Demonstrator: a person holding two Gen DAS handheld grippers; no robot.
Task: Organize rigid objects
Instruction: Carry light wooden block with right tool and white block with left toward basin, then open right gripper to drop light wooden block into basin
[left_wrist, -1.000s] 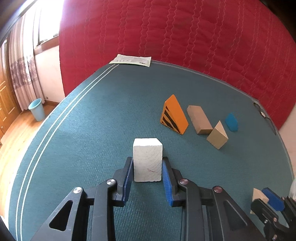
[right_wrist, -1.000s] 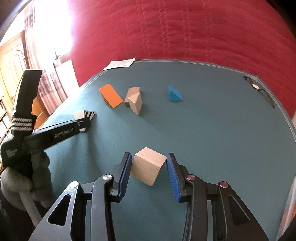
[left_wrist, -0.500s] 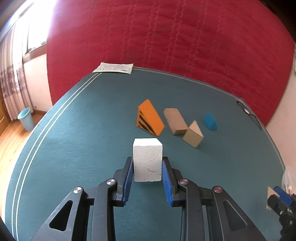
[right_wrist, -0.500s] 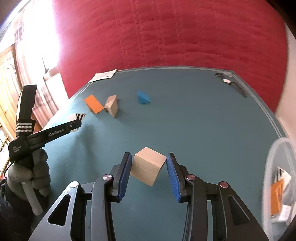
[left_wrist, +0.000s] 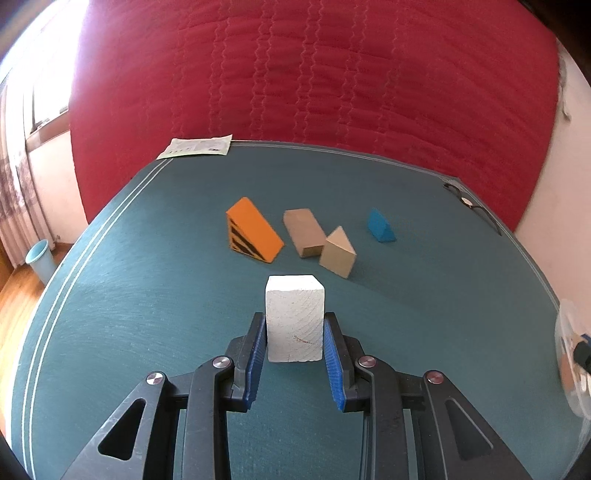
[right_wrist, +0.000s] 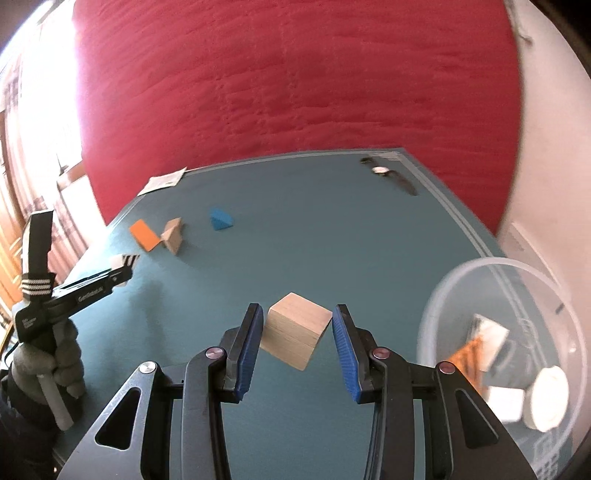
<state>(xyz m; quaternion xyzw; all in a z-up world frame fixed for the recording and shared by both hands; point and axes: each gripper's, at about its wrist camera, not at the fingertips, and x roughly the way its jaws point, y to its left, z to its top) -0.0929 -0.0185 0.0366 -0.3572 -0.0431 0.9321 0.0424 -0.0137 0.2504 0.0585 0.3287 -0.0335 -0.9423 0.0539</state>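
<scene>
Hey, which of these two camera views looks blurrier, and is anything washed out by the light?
Right wrist view is blurrier: the clear tub and its contents smear, and the window side at far left is blown out. Left wrist view is sharp on the white block, with glare only in its top left corner.

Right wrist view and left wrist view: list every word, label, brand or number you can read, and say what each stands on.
"GenRobot.AI", on the side of the left gripper, legible in the right wrist view.
Small white print on that gripper's handle: too small to read.
Printed paper sheet at the table's far edge: too small to read.
White block, wooden cube, right gripper: no text.
</scene>
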